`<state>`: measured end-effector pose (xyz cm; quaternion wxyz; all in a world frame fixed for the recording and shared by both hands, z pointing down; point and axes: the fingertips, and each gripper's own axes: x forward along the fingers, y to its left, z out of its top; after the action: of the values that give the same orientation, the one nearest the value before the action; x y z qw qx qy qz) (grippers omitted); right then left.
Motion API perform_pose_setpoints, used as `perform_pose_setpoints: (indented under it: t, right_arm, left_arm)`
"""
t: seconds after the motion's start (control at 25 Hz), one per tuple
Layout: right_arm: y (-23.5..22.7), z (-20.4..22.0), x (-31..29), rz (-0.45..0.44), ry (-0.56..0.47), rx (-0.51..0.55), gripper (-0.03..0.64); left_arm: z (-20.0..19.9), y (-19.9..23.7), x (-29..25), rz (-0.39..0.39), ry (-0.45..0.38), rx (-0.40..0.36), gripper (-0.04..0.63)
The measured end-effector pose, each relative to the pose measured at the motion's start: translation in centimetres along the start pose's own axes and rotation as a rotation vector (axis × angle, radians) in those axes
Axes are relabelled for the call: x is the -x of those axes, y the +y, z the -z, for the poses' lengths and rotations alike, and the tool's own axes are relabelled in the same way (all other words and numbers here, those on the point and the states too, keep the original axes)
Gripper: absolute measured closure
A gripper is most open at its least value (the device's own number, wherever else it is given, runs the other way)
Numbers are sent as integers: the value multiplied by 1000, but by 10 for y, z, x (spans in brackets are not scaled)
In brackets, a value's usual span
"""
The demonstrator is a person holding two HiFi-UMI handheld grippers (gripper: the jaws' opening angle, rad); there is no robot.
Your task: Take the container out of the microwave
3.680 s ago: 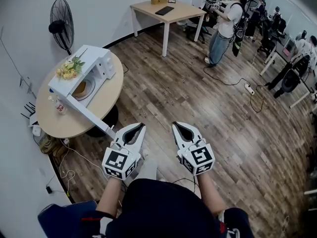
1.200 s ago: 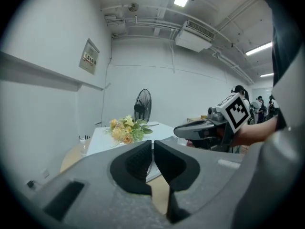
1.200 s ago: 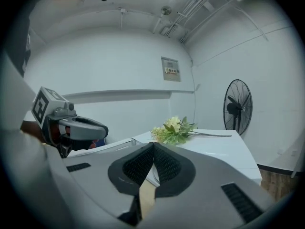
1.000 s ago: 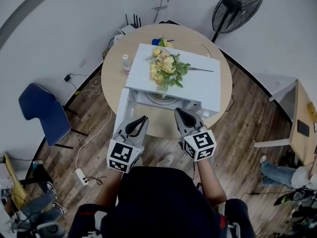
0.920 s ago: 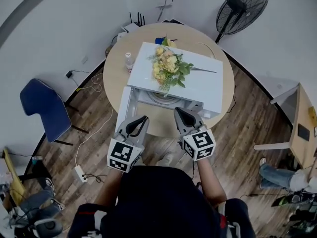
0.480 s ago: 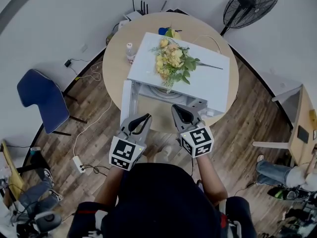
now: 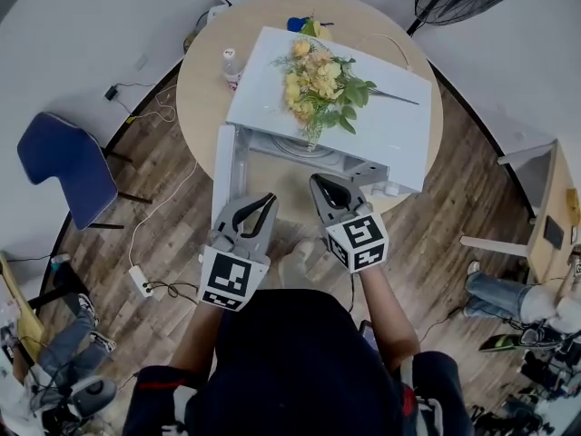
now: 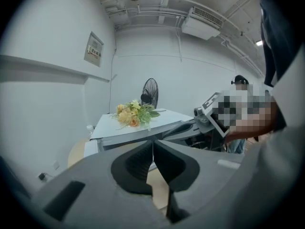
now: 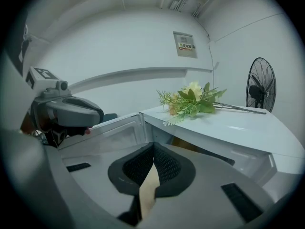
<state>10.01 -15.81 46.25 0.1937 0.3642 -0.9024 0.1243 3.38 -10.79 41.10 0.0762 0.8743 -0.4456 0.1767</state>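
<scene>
A: What has changed over the last second?

B: The person has closed in on the microwave [image 7: 390, 130]. In the head view it sits nearer than it did, and both tools have sunk toward its open front. A few seconds back it stood well off, across the floor.

A: And the grippers themselves?

B: The left gripper [image 7: 258, 209] is clenched on nothing, its tips meeting. The right gripper [image 7: 323, 189] is pressed together and empty too. Neither touches anything.

A: Where is the container?

B: The container [image 7: 292, 146] is inside the cavity, ahead of both pairs of tips and roughly between them. Only a pale round shape shows under the roof, so its kind cannot be told. The door [image 7: 223, 166] stands swung out just beside the left gripper, on its left. The flowers [image 7: 318, 78] lie on top, above and beyond the tips.

A: So what does that mean for the job?

B: The approach looks nearly finished and the door needs no opening. The jaws probably have to part before either tool can reach in.
</scene>
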Motion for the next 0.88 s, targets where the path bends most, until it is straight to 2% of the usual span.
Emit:
perform_pose_setpoints:
  t: [0.16,0.2,0.32,0.36,0.48,0.64,0.88]
  right_arm:
    - [3,8,-13,-6,28,7,607]
    - [3,10,-16,-8,33,10,607]
    - [5,15,-26,-11,48,16,607]
    - [5,18,-29,-13,54,17,607]
    - [2,27,-40,-18,76,25,607]
    - [-3,41,-57,-22,118,46,607]
    - [-10,63,-85,-13,174,101,607]
  left_arm:
    - [17,-1,5,-7,55,-48,574]
    - [21,1,6,-2,65,-21,574]
    - [47,10,8,2,106,162,574]
    - [59,15,10,-16,114,193,574]
    - [84,31,17,-79,141,163,575]
    - [96,42,17,-71,127,220,575]
    - [112,42,3,-46,130,204,575]
